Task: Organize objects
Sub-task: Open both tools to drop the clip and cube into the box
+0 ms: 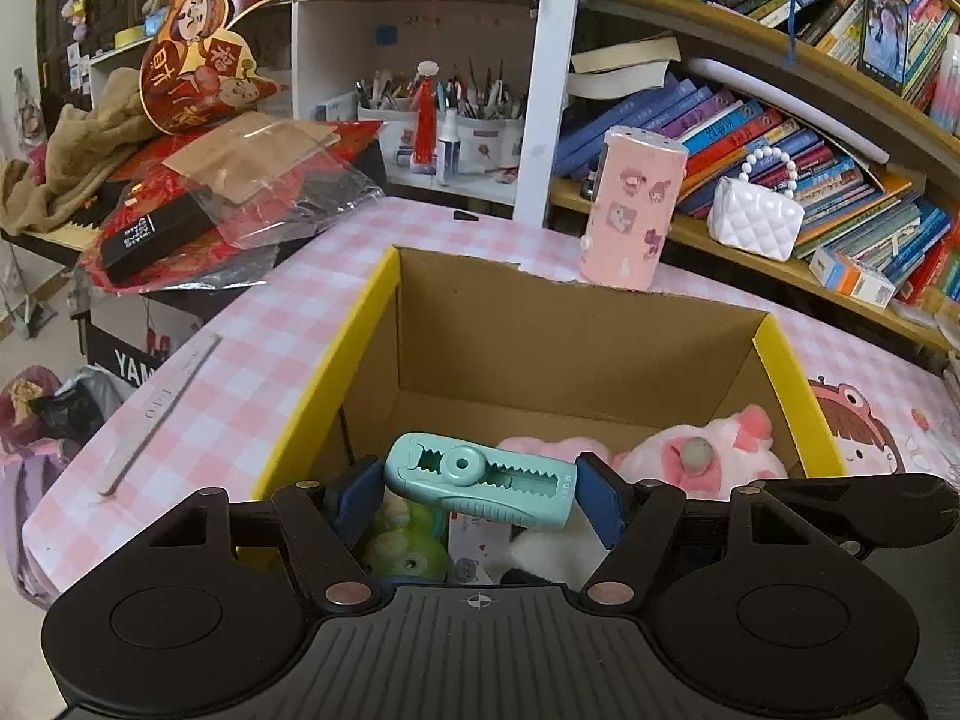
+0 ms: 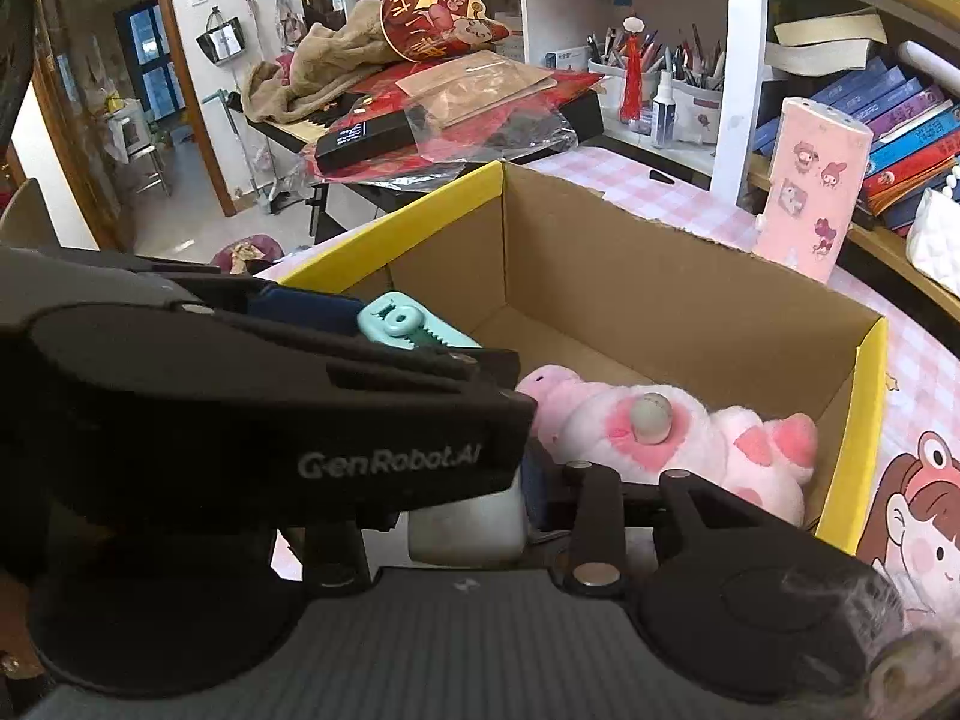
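An open cardboard box with a yellow rim (image 1: 336, 372) (image 2: 390, 240) stands on the pink checked table. Inside lie a pink plush toy (image 1: 720, 456) (image 2: 690, 444) and a green toy (image 1: 408, 546). My left gripper (image 1: 480, 486) hangs over the box's near end, shut on a teal toothed clip (image 1: 480, 480) held crosswise between its blue pads. In the right wrist view the left gripper (image 2: 384, 324) crosses the left side with the teal toothed clip (image 2: 414, 327) poking out. My right gripper (image 2: 468, 516) is just behind it, shut on a white blocky object (image 2: 468, 528). Its left finger is hidden.
A tall pink case with stickers (image 1: 630, 210) (image 2: 810, 192) stands right behind the box. A long nail file (image 1: 162, 414) lies on the table to the left. A crowded bookshelf with a white quilted bag (image 1: 756, 216) runs along the right. A cluttered keyboard (image 2: 372, 138) is at the back left.
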{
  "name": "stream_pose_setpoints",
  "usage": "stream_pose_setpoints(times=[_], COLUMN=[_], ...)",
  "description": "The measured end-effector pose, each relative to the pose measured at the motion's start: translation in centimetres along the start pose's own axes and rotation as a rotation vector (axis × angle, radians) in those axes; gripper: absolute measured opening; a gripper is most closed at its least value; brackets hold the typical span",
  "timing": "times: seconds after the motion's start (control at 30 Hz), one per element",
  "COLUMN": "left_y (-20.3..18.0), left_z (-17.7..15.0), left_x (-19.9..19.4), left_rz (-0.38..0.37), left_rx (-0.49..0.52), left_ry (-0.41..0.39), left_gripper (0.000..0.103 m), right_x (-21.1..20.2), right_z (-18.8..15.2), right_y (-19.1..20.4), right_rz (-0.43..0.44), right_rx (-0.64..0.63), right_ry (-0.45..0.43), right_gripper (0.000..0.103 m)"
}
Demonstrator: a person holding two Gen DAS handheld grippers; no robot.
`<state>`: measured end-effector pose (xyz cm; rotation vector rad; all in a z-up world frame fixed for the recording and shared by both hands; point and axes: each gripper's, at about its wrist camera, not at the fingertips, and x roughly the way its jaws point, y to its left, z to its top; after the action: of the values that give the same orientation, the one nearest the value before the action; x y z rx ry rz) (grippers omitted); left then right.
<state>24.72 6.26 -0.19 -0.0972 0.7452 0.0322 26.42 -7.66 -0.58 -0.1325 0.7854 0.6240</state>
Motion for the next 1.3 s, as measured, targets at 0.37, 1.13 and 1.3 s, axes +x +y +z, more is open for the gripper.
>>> stream_pose_setpoints(times=[0.37,1.13,1.3], left_y=[0.7,3.5,3.7], left_z=[-0.3,-0.7,-2.7], left_x=[0.5,-13.5,-15.4], left_rz=[0.016,-0.088,-0.128], left_rx=[-0.024,0.012,0.037], left_ry=[0.013,-0.33,-0.333], left_gripper=[0.07,0.097,0.102], right_x=[0.0,-11.8,-14.2], right_z=[0.1,-3.0,-4.4], right_y=[0.5,7.5,7.8], right_rz=[-0.007,-0.362,-0.48], right_rx=[0.004,0.129,0.245], right_ry=[-0.006,-0.329,-0.322], right_gripper=[0.037,0.051,0.058])
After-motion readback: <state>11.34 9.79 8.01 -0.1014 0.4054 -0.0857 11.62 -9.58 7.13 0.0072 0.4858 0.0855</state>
